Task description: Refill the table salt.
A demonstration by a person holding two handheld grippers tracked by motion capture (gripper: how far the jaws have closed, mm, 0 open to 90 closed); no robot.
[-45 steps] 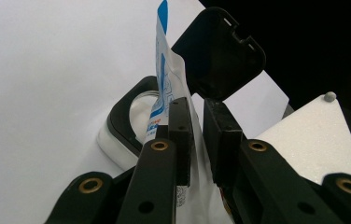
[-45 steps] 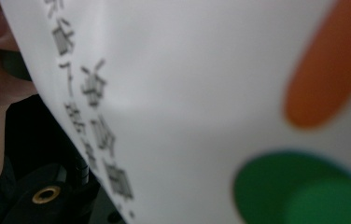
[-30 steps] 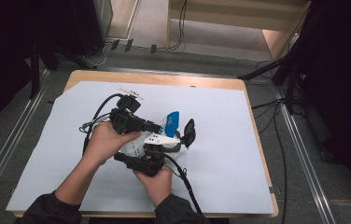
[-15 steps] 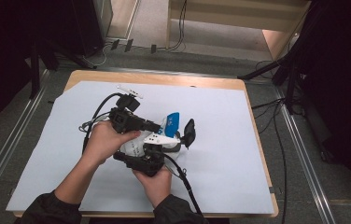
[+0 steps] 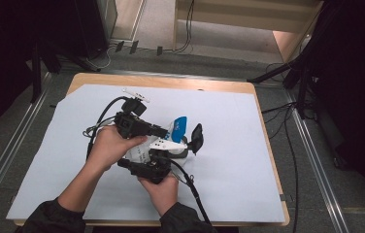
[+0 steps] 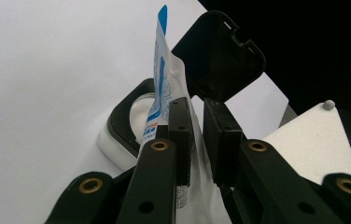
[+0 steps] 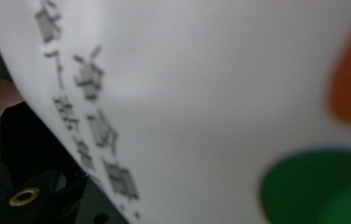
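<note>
The left gripper (image 5: 163, 132) is reaching rightward over the middle of the tabletop (image 5: 229, 194), which is lying under a pale sheet. In the left gripper view its two black jaws are pinching the white pouch (image 6: 164, 100) between them, its blue-tipped top standing up ahead of them. Small blue and orange print is running down the pouch there, too fine to read.

Just past the jaws, that same view is showing a white container (image 6: 113, 142) with a dark rim and its black lid (image 6: 218, 56) standing open, hinged upward beside the pouch. From above, the container (image 5: 183, 151) is sitting near the tabletop's center.

The right gripper (image 5: 158, 162) is sitting close to the near edge, beneath the pouch. Its own view is pressed against the pouch's white face (image 7: 201, 93), where blurred dark characters, an orange spot and a green spot are showing; none can be read. Its jaws have just been opening, and whether they are gripping anything cannot be told.
</note>
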